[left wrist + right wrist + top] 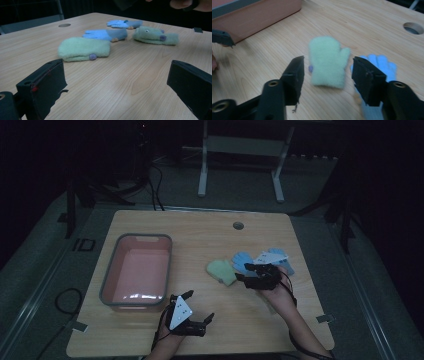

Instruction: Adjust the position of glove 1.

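The right gripper (pixel 250 271) hovers over the green mitten (pixel 327 61) lying flat on the table (pixel 210 227) beside a blue glove (pixel 243 261) — jaws half open, seemingly not touching it. The left gripper (pixel 199 306) rests near the tub (pixel 136 270) — jaws wide, empty.

In the right gripper view the green mitten (pixel 327 62) is blurred, its cuff edge soft. The blue glove (pixel 377 67) at 3 o'clock of it is partly hidden behind the right-hand jaw and cut by the bottom edge. The pink bin (pixel 257 15) at 11 o'clock is cut by the top edge. In the high view the right gripper (pixel 248 272) covers part of the gloves.
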Demonstrator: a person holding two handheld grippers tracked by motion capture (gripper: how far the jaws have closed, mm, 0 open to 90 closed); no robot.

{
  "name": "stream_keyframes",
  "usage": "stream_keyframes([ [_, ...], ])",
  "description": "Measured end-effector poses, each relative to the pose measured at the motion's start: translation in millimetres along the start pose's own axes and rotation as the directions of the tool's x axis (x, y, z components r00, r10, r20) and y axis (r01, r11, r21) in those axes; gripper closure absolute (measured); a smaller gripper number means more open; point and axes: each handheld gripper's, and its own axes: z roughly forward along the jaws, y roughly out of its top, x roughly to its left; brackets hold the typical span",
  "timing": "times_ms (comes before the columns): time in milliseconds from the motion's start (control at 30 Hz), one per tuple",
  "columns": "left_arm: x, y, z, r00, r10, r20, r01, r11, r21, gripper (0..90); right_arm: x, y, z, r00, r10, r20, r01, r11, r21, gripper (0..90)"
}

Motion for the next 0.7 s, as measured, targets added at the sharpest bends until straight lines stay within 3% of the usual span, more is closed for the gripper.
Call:
stream_keyframes([
  [100, -0.1, 0.0, 0.0, 1.0, 0.002, 0.001, -0.002, 1.0, 0.0, 2.1, -1.1, 2.6, 10.6, 0.9999, 0.004, -0.017, -0.003, 1.0, 0.012, 51.0],
  [233, -0.1, 0.0, -0.1, 1.0, 0.002, 0.003, -0.002, 1.0, -0.001, 2.1, -1.8, 4.1, 18.2, 0.9998, 0.002, -0.022, -0.002, 1.0, 0.022, 51.0],
  [300, 0.3, -0.1, -0.4, 1.0, -0.001, 0.01, 0.001, 1.0, -0.003, 2.1, -3.0, 6.4, 33.7, 0.9992, -0.018, -0.036, 0.02, 0.999, 0.038, 53.1],
  [700, -0.8, 0.0, 0.0, 0.9999, 0.008, 0.007, -0.008, 1.0, 0.001, 2.1, -4.9, 11.1, 67.7, 0.9971, -0.069, -0.031, 0.071, 0.994, 0.087, 59.3],
])
